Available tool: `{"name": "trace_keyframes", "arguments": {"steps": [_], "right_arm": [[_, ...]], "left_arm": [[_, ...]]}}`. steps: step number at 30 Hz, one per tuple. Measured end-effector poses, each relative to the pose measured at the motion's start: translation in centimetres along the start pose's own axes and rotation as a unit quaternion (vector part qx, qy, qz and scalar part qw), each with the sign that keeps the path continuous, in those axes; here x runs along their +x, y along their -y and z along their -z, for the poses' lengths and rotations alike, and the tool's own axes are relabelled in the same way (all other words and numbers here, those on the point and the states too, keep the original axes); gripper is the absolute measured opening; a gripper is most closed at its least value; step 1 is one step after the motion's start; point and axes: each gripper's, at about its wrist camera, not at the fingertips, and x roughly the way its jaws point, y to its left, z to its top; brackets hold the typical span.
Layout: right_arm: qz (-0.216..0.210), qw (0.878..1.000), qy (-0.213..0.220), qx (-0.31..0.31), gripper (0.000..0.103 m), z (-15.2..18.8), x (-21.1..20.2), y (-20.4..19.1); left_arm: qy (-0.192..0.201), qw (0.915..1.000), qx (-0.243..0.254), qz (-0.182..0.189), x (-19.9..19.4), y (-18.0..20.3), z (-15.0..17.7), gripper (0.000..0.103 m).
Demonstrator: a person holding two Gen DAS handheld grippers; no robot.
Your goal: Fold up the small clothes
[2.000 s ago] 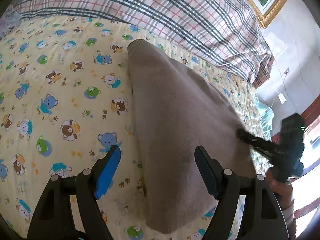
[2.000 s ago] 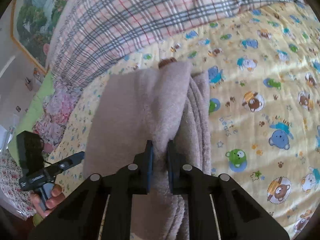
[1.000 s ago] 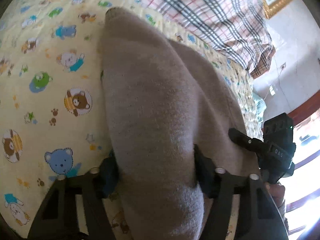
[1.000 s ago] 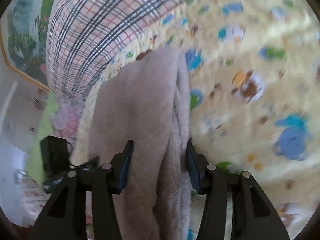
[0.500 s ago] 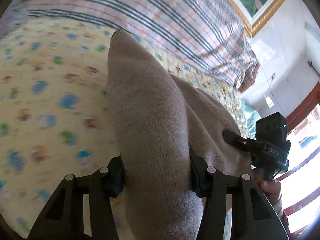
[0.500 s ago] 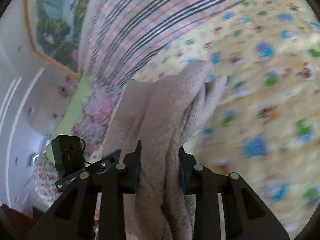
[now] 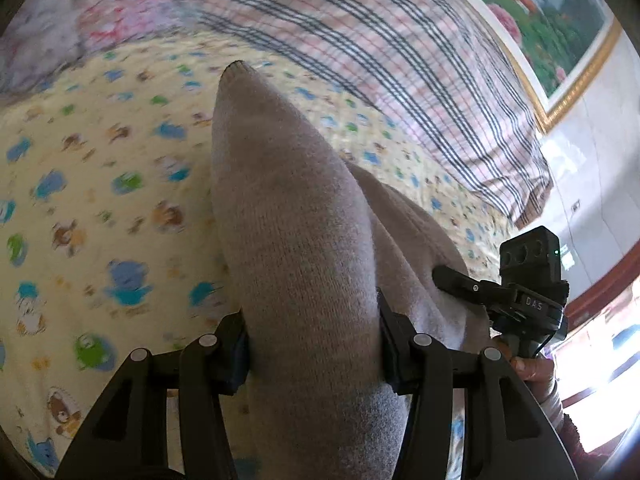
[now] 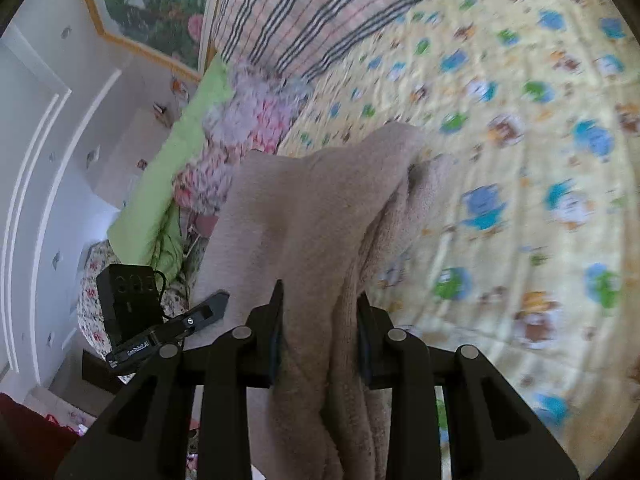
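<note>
beige knit garment [image 7: 296, 248] hangs bunched above the cartoon-print bedsheet [image 7: 100, 184], its far tip nearest the plaid quilt [image 7: 360, 52] — both tools have it. left gripper [image 7: 312, 340] is clamped on a thick fold, jaws partway apart; right gripper [image 8: 320, 332], its jaws just narrowed, pinches the fleecy layers. a framed painting [image 8: 152, 4] hangs beyond the quilt.

garment [image 7: 296, 248] | beige-grey soft knit, folded into thick layers | bunched and draped, two bundles pinched at 6 o'clock in each wrist view | fabric [image 8: 320, 216] runs away toward 12 o'clock, narrowing to a ribbed end | hangs over yellow cartoon-print sheet | contact with sheet unclear
</note>
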Motion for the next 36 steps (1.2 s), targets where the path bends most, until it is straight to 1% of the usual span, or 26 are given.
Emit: {"name": "trace_keyframes", "arguments": {"steps": [3, 5, 9, 11, 13, 15, 17, 18, 21, 22, 24, 27, 29, 30, 31, 34, 35, 36], "right_arm": [[0.019, 1.000, -0.014, -0.011, 0.031, 0.5, 1.9, -0.3], [0.030, 0.999, -0.017, -0.012, 0.032, 0.4, 2.4, -0.2], [0.052, 0.998, -0.020, -0.010, 0.036, 0.7, 2.8, 0.3], [0.061, 0.998, -0.017, -0.007, 0.040, 0.9, 2.8, 0.5], [0.067, 0.998, -0.014, -0.003, 0.043, 1.0, 2.6, 0.4], [0.079, 0.997, -0.010, -0.006, 0.044, 0.9, 2.2, -0.1], [0.100, 0.995, 0.002, -0.020, 0.045, 0.8, 1.3, -1.0], [0.109, 0.994, 0.010, -0.025, 0.045, 0.8, 0.7, -1.3], [0.126, 0.990, 0.050, -0.033, 0.045, 0.6, -1.6, -2.6], [0.127, 0.989, 0.066, -0.040, 0.045, 0.4, -2.3, -3.3], [0.126, 0.987, 0.083, -0.062, 0.045, 0.1, -2.7, -4.8], [0.119, 0.987, 0.068, -0.079, 0.042, -0.4, -1.5, -6.5], [0.119, 0.987, 0.050, -0.091, 0.039, -0.6, 0.1, -7.1], [0.122, 0.987, 0.042, -0.097, 0.039, -0.6, 1.0, -7.2], [0.127, 0.987, 0.034, -0.096, 0.039, -0.7, 1.8, -6.9], [0.137, 0.987, 0.023, -0.080, 0.039, -0.9, 3.3, -5.6], [0.140, 0.987, 0.021, -0.075, 0.039, -1.1, 3.7, -5.1], [0.143, 0.987, 0.019, -0.071, 0.038, -1.3, 4.1, -4.6]], "left_arm": [[-0.006, 0.9999, -0.013, -0.003, 0.5, -2.1, 0.9, 0.053], [-0.001, 0.9998, -0.017, 0.004, 0.7, -2.9, 1.4, 0.054], [0.000, 0.9997, -0.024, 0.000, 1.6, -3.3, 1.8, 0.061], [-0.004, 0.9995, -0.032, -0.001, 1.4, -3.6, 1.8, 0.063], [-0.008, 0.9994, -0.034, -0.010, 0.9, -3.5, 1.7, 0.066], [-0.006, 0.9994, -0.026, -0.022, -0.2, -3.0, 1.6, 0.067], [0.004, 0.9990, -0.009, -0.044, -1.9, -2.3, 1.4, 0.065], [0.013, 0.9984, 0.000, -0.055, -2.8, -1.8, 1.2, 0.065], [0.037, 0.9969, 0.023, -0.065, -5.1, -0.3, -0.1, 0.064], [0.045, 0.9964, 0.034, -0.063, -5.6, 0.6, -0.7, 0.063], [0.051, 0.9962, 0.054, -0.045, -5.6, 2.1, -1.7, 0.063], [0.037, 0.9958, 0.078, -0.029, -3.7, 4.0, -2.7, 0.062], [0.023, 0.9953, 0.088, -0.035, -1.9, 4.2, -3.1, 0.057], [0.011, 0.9954, 0.085, -0.043, -0.8, 4.1, -3.3, 0.051], [-0.008, 0.9955, 0.078, -0.053, 0.5, 3.4, -3.4, 0.047], [-0.022, 0.9947, 0.067, -0.075, 1.9, 1.8, -3.4, 0.034], [-0.026, 0.9940, 0.064, -0.084, 2.3, 1.1, -3.5, 0.021], [-0.028, 0.9937, 0.061, -0.089, 2.6, 0.5, -3.5, 0.011]]}}
